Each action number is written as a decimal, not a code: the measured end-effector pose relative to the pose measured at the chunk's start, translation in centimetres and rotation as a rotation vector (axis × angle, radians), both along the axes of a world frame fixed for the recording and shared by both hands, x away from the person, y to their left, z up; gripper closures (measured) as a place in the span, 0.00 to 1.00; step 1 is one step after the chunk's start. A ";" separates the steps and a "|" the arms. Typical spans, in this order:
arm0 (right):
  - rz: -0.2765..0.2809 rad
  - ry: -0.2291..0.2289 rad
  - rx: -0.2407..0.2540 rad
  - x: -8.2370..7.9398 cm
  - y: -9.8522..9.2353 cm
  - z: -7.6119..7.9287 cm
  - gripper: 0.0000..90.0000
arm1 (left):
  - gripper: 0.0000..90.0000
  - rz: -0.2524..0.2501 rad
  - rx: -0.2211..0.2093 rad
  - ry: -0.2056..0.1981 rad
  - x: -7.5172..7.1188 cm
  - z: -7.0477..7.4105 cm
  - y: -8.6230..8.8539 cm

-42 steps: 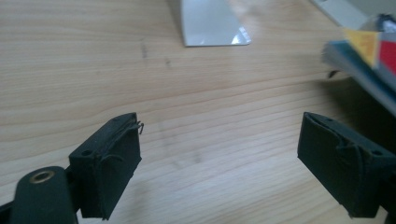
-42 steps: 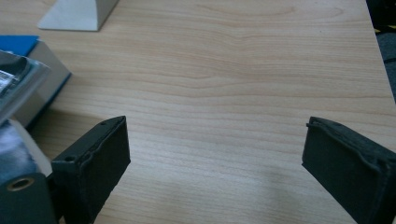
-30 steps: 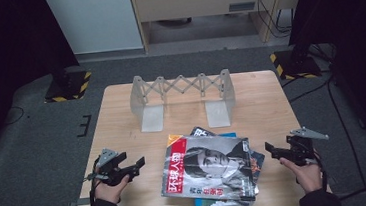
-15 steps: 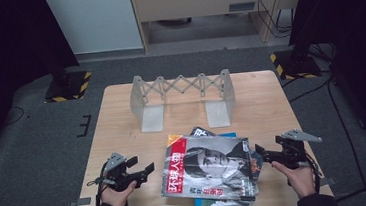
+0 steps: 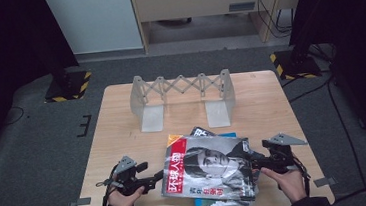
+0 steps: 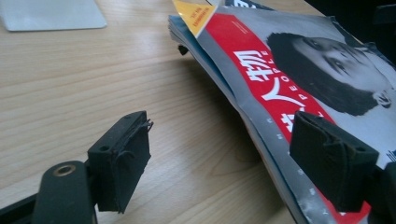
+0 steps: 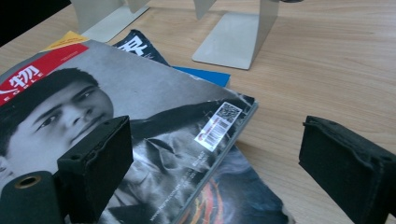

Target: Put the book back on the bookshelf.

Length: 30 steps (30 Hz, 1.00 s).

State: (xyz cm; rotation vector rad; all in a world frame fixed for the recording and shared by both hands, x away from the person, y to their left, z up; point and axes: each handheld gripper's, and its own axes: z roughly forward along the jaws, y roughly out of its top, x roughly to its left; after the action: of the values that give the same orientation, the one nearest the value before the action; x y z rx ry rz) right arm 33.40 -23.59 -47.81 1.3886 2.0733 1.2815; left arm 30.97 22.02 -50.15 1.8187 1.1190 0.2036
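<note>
We are holding the left gripper (image 5: pixel 153 179) spread at the left edge of the magazine (image 5: pixel 212 168), which is lying atop a stack near the table's (image 5: pixel 122 118) near edge. We are holding the right gripper (image 5: pixel 254 163) spread too, straddling the magazine's right edge without pressing it.

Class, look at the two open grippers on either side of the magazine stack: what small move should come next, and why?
Probably ease the left gripper inward so its jaws straddle the top magazine at its red edge. Both it and the right gripper stand open at the stack's sides, gripping nothing, and the expandable book rack waits behind.
</note>
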 end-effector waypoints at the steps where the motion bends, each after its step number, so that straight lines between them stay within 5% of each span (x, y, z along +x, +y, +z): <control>1: 0.000 0.000 0.000 0.0 0.0 0.0 0.11 | 0.22 0.000 0.000 0.000 0.0 0.0 0.0; 8: 0.032 0.013 0.006 -0.1 0.8 -0.3 0.11 | 0.21 -0.048 -0.048 0.051 -0.5 -0.4 -1.4; 16: 0.056 0.028 -0.004 0.0 1.5 -0.7 0.11 | 0.21 -0.080 -0.038 0.094 -0.4 -1.0 -2.3; 30: 0.088 0.044 -0.009 0.3 2.1 -1.2 0.11 | 0.24 -0.186 -0.138 0.196 0.1 -2.0 -3.6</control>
State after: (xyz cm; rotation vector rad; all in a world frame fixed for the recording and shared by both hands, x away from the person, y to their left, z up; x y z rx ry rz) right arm 33.69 -21.54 -49.00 1.3472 2.1889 1.2856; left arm 31.04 18.43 -52.11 1.8339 1.0611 -0.1614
